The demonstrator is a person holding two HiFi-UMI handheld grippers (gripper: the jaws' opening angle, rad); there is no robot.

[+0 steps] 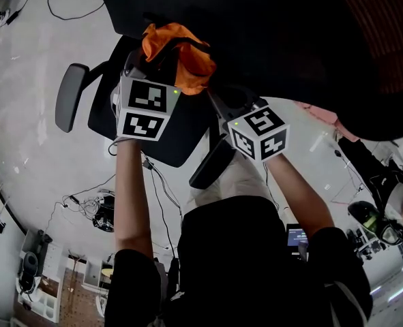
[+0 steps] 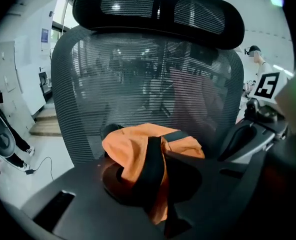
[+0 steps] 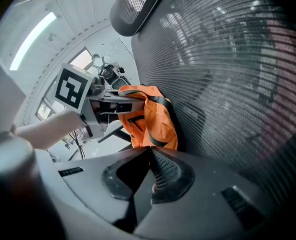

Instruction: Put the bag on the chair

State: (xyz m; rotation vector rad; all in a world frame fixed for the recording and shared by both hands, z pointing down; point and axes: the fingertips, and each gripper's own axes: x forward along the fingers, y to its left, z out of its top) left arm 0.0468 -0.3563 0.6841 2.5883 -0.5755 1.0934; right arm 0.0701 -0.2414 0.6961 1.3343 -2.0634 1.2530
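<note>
**A:** Where is the bag?

**B:** The orange bag (image 1: pixel 179 50) is at the rear edge of the seat of the chair (image 1: pixel 170 131), close against the mesh backrest (image 2: pixel 137 84). I cannot tell whether it rests on the seat.

**A:** Which gripper has it?

**B:** The left gripper (image 2: pixel 158 180). Its jaws are clamped on a bunch of the orange cloth, and a black strap (image 2: pixel 155 164) runs down between them.

**A:** And the other one?

**B:** The right gripper (image 3: pixel 149 151) has its jaw tips pressed together, with a narrow slit behind them. The bag's lower edge hangs right down to those tips. I cannot tell whether a fold is caught there.

**A:** How do the two stand?

**B:** Side by side, both slanting down toward the backrest, with the person's forearms stretched out behind them. In the head view one armrest (image 1: pixel 70 95) stands off the seat's left edge. The second armrest (image 1: pixel 213 161) lies just below the right gripper. The headrest (image 2: pixel 158 9) tops the backrest above the bag.
</note>
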